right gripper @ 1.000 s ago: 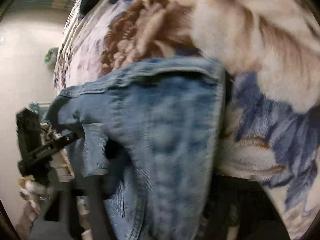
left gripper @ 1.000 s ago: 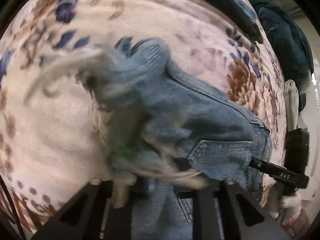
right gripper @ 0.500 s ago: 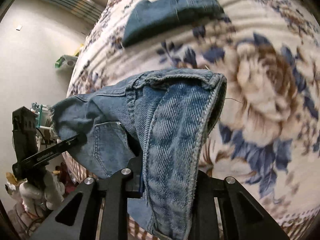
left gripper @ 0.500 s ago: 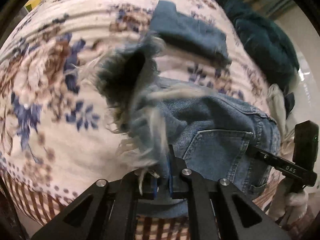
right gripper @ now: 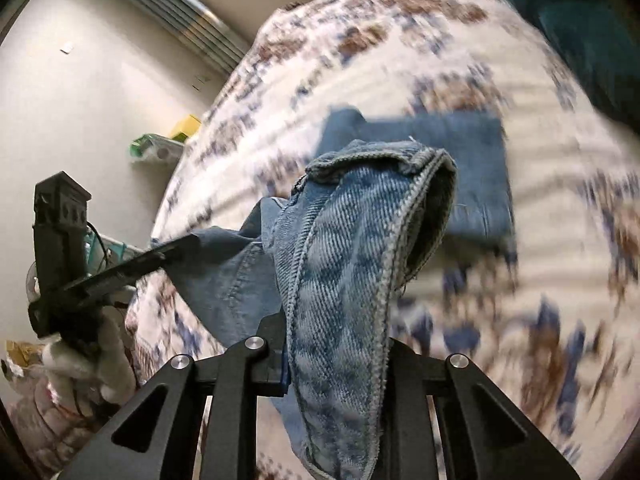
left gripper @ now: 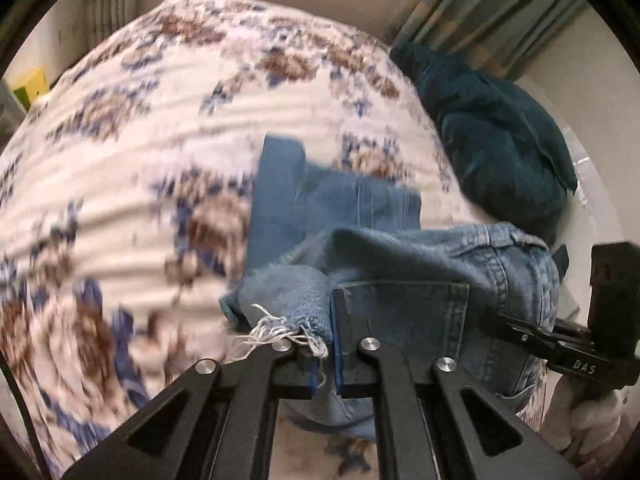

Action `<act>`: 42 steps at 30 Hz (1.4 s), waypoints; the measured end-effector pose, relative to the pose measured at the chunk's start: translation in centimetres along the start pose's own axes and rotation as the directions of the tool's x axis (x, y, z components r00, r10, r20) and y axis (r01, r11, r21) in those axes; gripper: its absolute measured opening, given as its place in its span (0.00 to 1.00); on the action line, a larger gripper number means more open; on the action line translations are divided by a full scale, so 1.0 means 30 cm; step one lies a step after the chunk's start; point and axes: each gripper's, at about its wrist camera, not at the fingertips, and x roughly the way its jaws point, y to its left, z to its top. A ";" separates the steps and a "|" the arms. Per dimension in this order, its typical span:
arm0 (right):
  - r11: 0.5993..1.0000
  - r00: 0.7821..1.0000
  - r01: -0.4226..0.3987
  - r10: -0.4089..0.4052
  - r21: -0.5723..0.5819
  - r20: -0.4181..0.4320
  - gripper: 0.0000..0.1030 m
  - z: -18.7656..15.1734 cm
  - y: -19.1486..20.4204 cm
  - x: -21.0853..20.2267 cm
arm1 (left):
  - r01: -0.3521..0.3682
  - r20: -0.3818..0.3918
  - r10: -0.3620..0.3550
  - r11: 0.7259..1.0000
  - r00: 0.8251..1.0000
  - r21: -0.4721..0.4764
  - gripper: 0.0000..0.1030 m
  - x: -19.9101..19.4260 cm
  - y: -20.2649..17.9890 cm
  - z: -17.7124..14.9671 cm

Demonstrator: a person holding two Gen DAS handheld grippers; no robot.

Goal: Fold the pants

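I hold a pair of light blue denim pants [left gripper: 404,264] in the air above a floral bedspread [left gripper: 132,160]. My left gripper [left gripper: 326,364] is shut on its frayed hem end, white threads hanging at the jaws. My right gripper [right gripper: 336,360] is shut on the waistband end of the pants [right gripper: 344,264], which drapes over the jaws. The right gripper also shows in the left wrist view [left gripper: 568,356], and the left gripper in the right wrist view [right gripper: 120,272]. The pants hang bunched between both grippers.
A folded darker denim piece [left gripper: 320,200] lies flat on the bed beyond the pants; it also shows in the right wrist view [right gripper: 460,160]. A dark teal blanket [left gripper: 496,144] sits at the bed's far right. Curtains and a wall stand behind.
Both grippers have risen and tilted up with the pants; the bed now lies farther below, and the folded denim piece has come into fuller view.
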 end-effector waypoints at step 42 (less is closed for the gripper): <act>0.930 0.984 0.015 0.052 0.368 -0.172 0.76 0.433 -0.681 0.354 | -0.057 -0.127 0.011 0.931 0.992 -0.362 0.33 0.549 0.252 0.217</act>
